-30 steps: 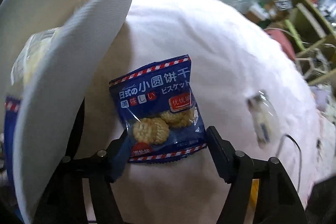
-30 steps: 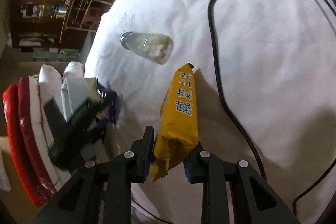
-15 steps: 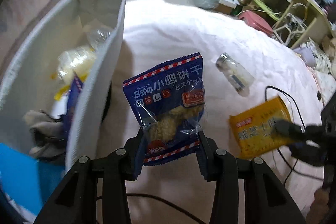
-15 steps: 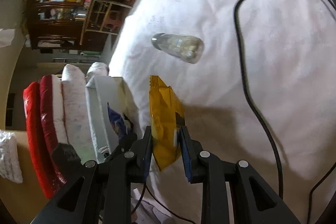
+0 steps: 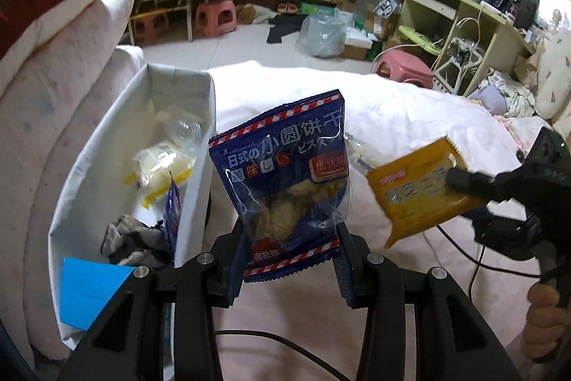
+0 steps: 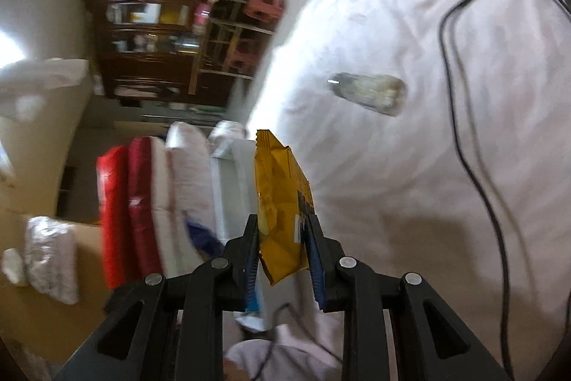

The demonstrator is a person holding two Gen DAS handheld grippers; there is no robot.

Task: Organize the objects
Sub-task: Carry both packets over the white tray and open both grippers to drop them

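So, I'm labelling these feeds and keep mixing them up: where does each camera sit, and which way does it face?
Left wrist: on the left hand-held gripper, facing across the bed to the room; it grips a blue biscuit packet, white storage box alongside; the person's hand shows.
Right wrist: on the right hand-held gripper, rolled sideways, looking along the bed; it grips a yellow snack packet; no body visible.
Shared: the yellow packet, box and bed.
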